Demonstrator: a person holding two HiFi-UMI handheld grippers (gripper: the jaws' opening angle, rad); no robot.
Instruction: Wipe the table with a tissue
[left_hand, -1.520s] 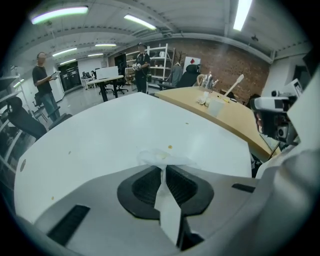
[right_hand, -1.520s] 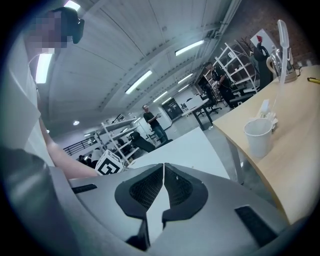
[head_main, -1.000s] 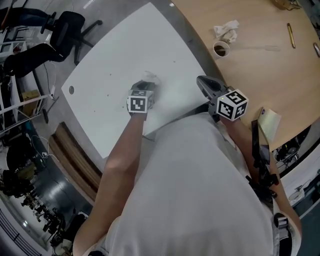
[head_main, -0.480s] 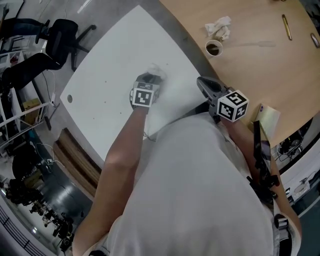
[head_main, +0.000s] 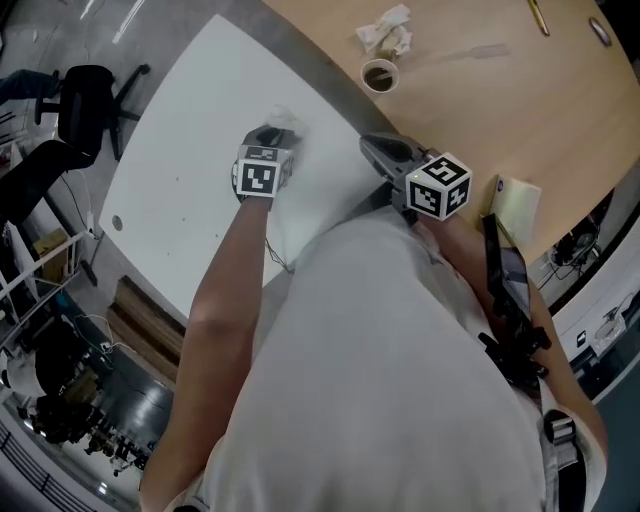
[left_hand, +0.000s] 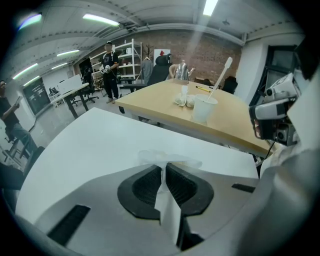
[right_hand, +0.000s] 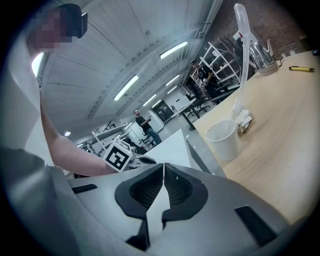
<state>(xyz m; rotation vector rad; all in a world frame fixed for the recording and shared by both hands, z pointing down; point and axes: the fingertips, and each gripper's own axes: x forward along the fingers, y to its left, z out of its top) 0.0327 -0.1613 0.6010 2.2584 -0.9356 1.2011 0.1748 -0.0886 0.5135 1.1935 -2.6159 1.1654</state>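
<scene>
Left gripper (left_hand: 163, 172) pinches the tissue (left_hand: 170, 159); right gripper (right_hand: 163, 172) pressed together, empty. Press tissue flat on table (head_main: 170, 170), overlap strokes.

The tissue (left_hand: 167, 159) is lying on the white table (head_main: 190, 150) under the left gripper (head_main: 277, 130). The wooden table (head_main: 480, 110) is standing right of it, with the cup (head_main: 379, 75) sitting on it and the crumpled paper (head_main: 386, 30) lying just behind that. A chair (head_main: 85, 85) is standing far left.

white table (head_main: 180, 130), tissue (head_main: 284, 118) on it, wooden table (head_main: 480, 110), cup (head_main: 379, 75)
</scene>
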